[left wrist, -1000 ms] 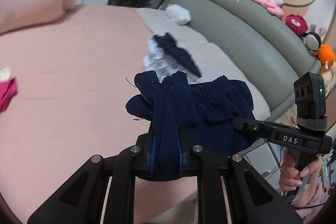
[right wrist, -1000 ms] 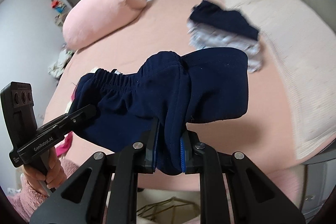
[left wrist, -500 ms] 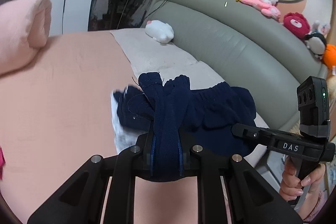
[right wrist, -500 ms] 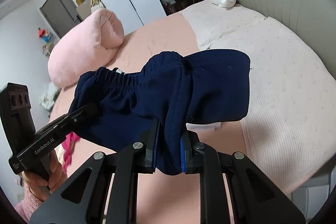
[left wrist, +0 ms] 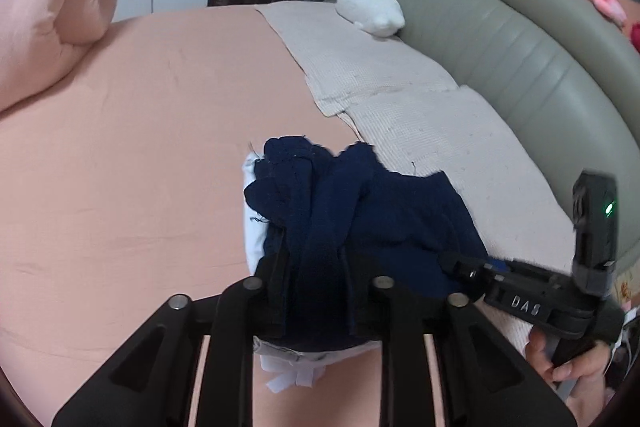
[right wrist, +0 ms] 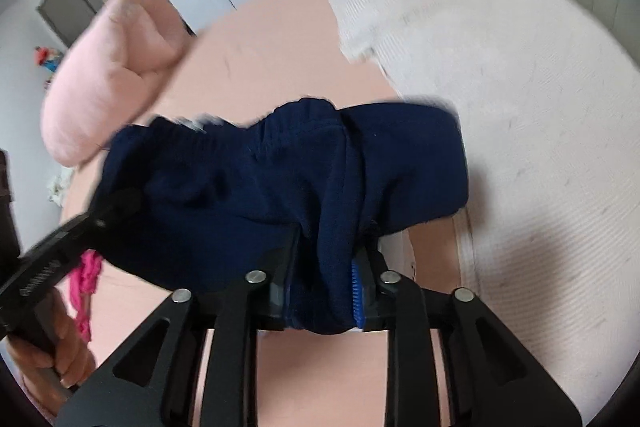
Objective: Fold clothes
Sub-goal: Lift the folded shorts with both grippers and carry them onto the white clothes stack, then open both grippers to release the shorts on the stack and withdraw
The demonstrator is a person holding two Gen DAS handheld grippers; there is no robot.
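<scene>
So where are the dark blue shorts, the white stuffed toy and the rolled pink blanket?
dark blue shorts (left wrist: 400, 211), left wrist view, flat middle.
white stuffed toy (left wrist: 370, 11), left wrist view, its body.
rolled pink blanket (left wrist: 44, 15), left wrist view, side.

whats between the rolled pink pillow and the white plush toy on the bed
In the left wrist view, only bare pink sheet and the pale blanket's edge lie between the pillow and the plush.

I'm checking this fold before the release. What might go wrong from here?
Both claws, left and right, clamp thick bunches of the navy blue knit garment, so it may drop crumpled. It hangs over the white folded clothing, which could get knocked askew.
</scene>
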